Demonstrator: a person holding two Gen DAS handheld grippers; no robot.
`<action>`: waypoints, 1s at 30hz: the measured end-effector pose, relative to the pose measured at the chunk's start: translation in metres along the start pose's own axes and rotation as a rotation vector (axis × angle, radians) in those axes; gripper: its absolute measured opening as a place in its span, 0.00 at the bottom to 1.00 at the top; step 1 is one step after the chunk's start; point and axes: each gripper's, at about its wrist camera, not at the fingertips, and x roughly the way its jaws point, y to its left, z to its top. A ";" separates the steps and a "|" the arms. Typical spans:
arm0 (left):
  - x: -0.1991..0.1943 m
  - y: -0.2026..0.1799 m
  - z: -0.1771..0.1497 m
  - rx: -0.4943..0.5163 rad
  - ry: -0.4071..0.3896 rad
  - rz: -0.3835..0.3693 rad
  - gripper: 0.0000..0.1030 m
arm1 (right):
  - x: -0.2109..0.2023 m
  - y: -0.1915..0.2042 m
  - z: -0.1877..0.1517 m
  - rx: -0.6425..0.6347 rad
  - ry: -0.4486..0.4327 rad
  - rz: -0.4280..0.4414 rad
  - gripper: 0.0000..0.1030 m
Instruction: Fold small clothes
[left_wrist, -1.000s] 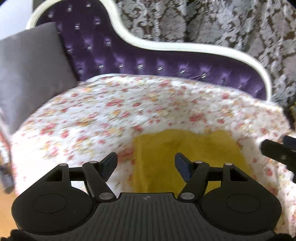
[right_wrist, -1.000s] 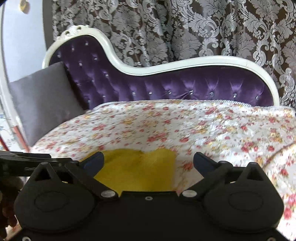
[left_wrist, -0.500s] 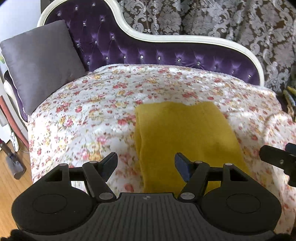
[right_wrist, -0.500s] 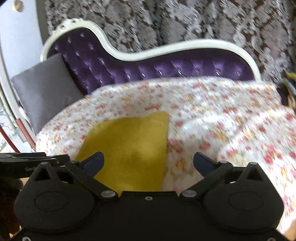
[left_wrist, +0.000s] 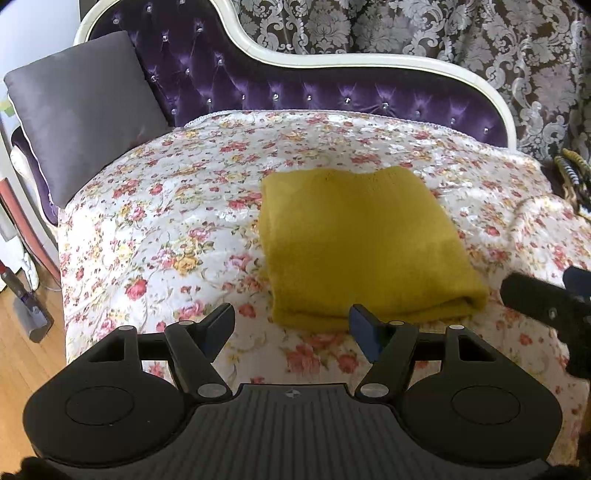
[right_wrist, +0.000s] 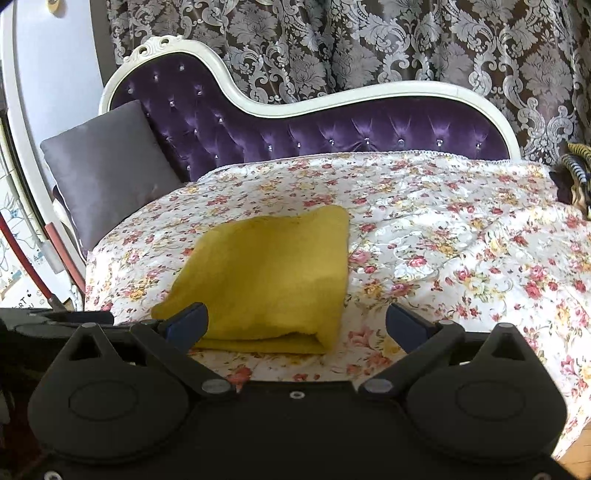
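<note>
Damask curtains (right_wrist: 369, 44) in brown and silver hang behind a chaise with a curved white frame (right_wrist: 332, 98) and a tufted purple velvet back (left_wrist: 295, 99) studded with small shiny buttons. Its seat is draped in a glossy floral cover (left_wrist: 166, 221) scattered with pink and yellow roses, and a smooth grey cushion (left_wrist: 81, 107) leans at the far left end. On the cover, near the front edge, lies a mustard-yellow knitted garment (left_wrist: 362, 243), folded into a thick, soft rectangle with its layered fold edge facing near. The left gripper (left_wrist: 291, 325) hangs just short of that near edge, jaws wide with nothing between them. The right gripper (right_wrist: 295, 321) hangs at the garment's near right corner, jaws likewise wide apart and empty, its blue-padded fingers (right_wrist: 406, 325) clear of the cloth.
</note>
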 end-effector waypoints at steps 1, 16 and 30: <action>0.000 0.000 -0.001 -0.001 0.002 -0.002 0.65 | 0.000 0.000 0.000 -0.001 -0.001 -0.001 0.99; 0.000 0.002 -0.004 0.001 0.013 0.011 0.65 | 0.010 -0.001 -0.002 0.006 0.049 0.010 0.99; 0.003 0.004 -0.003 -0.007 0.020 0.012 0.65 | 0.014 -0.002 -0.003 0.005 0.058 0.018 0.99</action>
